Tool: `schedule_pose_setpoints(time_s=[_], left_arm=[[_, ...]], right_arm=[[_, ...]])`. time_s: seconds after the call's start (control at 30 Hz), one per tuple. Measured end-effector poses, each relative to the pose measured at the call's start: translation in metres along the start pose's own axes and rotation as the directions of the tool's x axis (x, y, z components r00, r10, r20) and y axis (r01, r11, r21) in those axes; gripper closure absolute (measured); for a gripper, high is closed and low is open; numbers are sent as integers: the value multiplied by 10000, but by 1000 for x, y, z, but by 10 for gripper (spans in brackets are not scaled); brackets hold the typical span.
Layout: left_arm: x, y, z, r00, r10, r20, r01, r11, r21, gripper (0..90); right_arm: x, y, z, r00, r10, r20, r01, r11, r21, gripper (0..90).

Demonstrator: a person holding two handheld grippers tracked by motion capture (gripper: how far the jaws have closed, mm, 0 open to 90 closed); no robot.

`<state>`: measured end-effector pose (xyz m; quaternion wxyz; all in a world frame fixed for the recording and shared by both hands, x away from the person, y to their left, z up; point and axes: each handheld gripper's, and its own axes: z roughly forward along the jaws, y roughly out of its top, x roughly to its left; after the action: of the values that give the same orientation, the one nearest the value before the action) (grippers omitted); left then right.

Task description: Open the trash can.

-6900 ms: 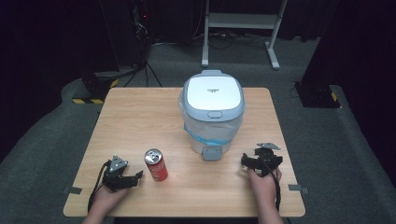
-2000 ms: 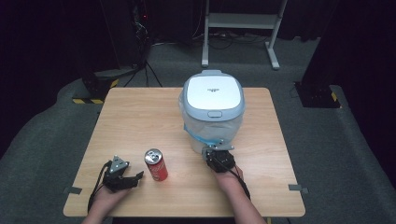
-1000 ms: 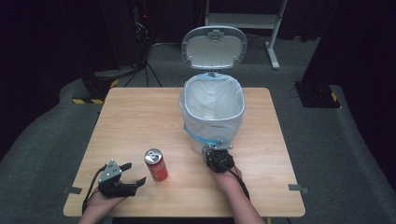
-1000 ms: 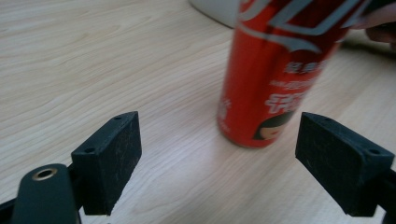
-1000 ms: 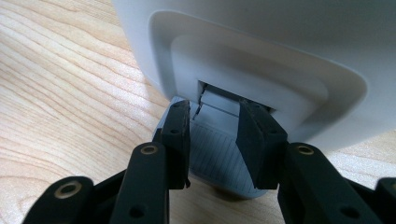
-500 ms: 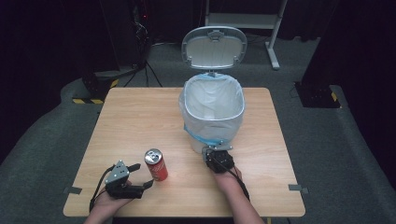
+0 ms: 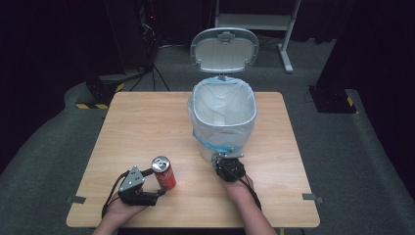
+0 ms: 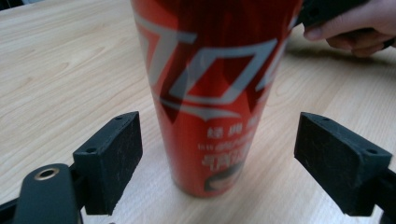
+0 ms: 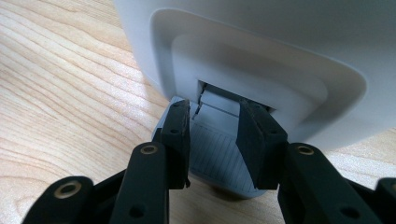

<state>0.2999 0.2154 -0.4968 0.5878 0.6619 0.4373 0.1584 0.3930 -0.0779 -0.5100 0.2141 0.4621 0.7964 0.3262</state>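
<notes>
Red can (image 7: 164,172) stands upright on the desk (image 7: 147,127), near its front edge, left of the bin (image 7: 222,120). Left hand-held gripper (image 8: 233,158) has come forward since a second ago; its jaws now stand wide on either side of the can, not touching. Right hand-held gripper (image 9: 214,140) presses the grey pedal (image 9: 219,154), jaws narrow but parted, nothing clamped. Lid (image 7: 224,49), shut two seconds ago, is raised. Judgement: bin ready; closing on the can is next.
</notes>
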Motion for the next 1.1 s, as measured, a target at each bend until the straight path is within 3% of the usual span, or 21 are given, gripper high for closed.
schedule_pose_setpoints(time_s=[0.27, 0.3, 0.47, 0.63, 0.8, 0.97, 1.1], left_arm=[[4, 2, 11, 9996, -256, 138, 258, 9995, -188, 175], [26, 12, -3, 9525, 2981, 627, -3045, 9260, 2233, 182], [25, 13, 5, 9539, 2926, 674, -3003, 9308, 2086, 229], [25, 12, 9, 9530, 2937, 739, -3028, 9293, 2113, 311], [23, 12, 8, 9468, 3123, 780, -3217, 9251, 2016, 331], [22, 18, 0, 9497, 3029, 793, -3117, 9384, 1488, 334], [18, 26, -12, 9488, 3058, 786, -3107, 9486, 598, 334]], right_arm=[[0, 0, 0, 10000, -19, 22, 19, 10000, -7, 642], [0, 0, 0, 10000, -16, 21, 16, 10000, -5, 642], [0, 0, 0, 10000, -3, 6, 3, 10000, 7, 642], [0, 0, 0, 10000, -50, 14, 50, 10000, -24, 642], [0, 0, 0, 10000, -45, 26, 45, 10000, -29, 642], [0, 0, 0, 10000, -45, 29, 45, 10000, -25, 642], [0, 0, 0, 10000, -42, 28, 42, 10000, -34, 642]])
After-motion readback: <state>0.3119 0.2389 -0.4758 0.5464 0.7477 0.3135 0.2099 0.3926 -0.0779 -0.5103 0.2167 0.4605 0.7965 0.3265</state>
